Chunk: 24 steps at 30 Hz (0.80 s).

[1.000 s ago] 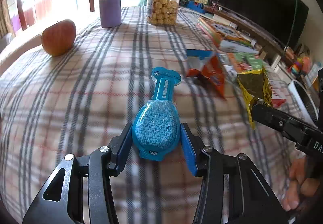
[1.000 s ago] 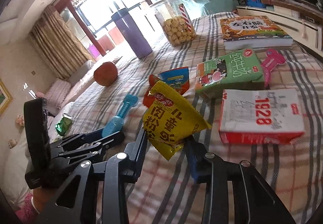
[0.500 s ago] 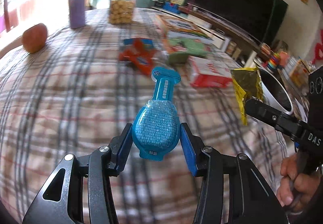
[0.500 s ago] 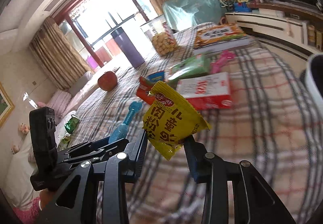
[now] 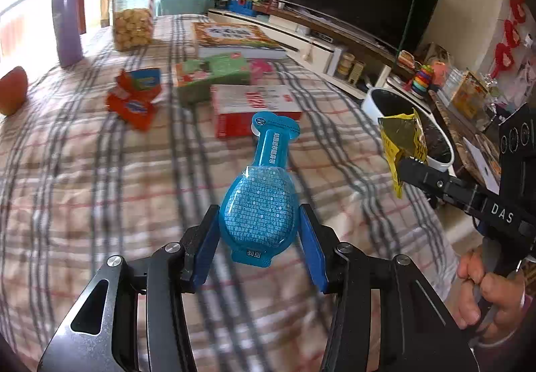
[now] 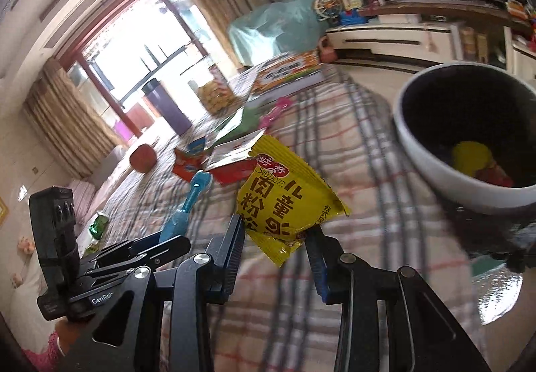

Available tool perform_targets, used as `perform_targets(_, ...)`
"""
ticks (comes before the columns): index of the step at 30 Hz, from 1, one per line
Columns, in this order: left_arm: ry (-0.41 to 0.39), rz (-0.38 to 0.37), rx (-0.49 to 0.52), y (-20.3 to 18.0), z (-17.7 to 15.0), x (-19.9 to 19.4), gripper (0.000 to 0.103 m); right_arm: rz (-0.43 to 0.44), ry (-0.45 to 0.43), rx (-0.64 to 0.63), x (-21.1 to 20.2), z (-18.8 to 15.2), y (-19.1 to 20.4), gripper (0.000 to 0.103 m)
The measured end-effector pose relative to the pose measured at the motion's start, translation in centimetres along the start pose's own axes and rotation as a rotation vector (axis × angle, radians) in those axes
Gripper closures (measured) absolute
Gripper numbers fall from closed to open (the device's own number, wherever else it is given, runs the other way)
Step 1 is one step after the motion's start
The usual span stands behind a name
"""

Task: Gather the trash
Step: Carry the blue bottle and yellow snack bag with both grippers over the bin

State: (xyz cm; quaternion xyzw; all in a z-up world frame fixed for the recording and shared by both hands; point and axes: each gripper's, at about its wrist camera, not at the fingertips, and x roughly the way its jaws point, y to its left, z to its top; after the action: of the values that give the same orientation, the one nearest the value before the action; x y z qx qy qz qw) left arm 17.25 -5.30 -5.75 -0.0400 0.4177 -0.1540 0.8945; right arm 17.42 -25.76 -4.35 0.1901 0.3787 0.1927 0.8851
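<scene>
While the right tongs (image 6: 274, 234) pinch the yellow wrapper (image 6: 284, 201) just beside the white bin (image 6: 435, 177), the left tongs (image 5: 258, 231) pinch the blue packet (image 5: 259, 204) farther from it; carrying step, I judge, releasing over the bin next.

A plaid-covered bed (image 5: 100, 177) carries books (image 5: 234, 37), boxes (image 5: 251, 104), an apple (image 5: 11, 89) and wrappers (image 5: 134, 97).

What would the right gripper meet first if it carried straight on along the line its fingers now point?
Probably only the plaid tablecloth. The right gripper, shut on the yellow snack packet, aims across the table toward the pink item and green box; the white bin sits off to its right. Depth is unclear.
</scene>
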Motion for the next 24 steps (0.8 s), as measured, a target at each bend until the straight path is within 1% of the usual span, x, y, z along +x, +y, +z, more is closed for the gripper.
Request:
perform_targets(14,-0.005,-0.075,0.080,-6.3,2.4,1.9,0.057,-0.104,-0.095,0.085,-4.7,1.9,-6.4,0.066)
perform_targets(24,-0.001,-0.114,0.137,-10.1,3.9,3.2,0.057,-0.156,-0.136,0.108,-6.4,3.3,-9.4,0.066)
